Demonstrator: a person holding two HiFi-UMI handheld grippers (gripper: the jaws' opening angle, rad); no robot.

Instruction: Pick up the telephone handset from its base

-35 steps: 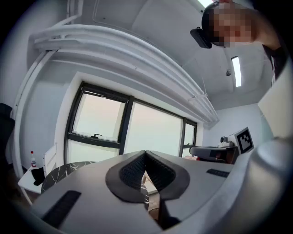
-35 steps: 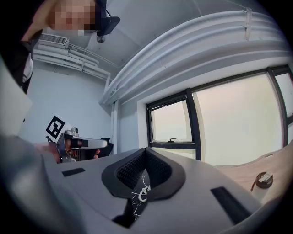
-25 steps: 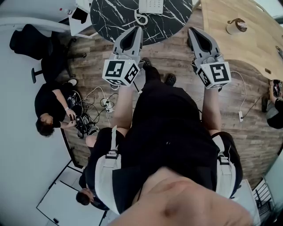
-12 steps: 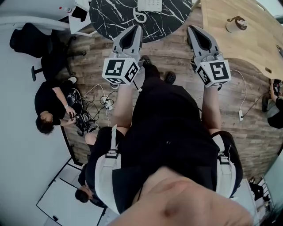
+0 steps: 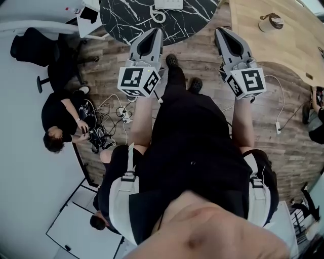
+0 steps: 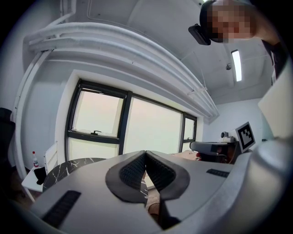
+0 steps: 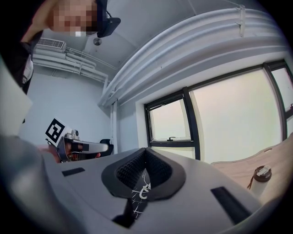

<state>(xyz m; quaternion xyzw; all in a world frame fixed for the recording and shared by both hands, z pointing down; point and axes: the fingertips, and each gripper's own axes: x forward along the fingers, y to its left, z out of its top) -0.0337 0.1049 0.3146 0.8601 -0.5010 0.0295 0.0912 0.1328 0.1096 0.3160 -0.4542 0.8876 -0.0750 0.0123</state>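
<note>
Near marble table [image 5: 126, 20], left hand-held gripper [image 5: 156, 32] closed

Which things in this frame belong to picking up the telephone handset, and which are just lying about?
Job in hand:
- telephone and its coiled cord, at the head view's top edge on the black marble table
- left claw and right claw, both shut and empty

Lying about:
- cup on the wooden table
- tangled cables on the floor
</note>
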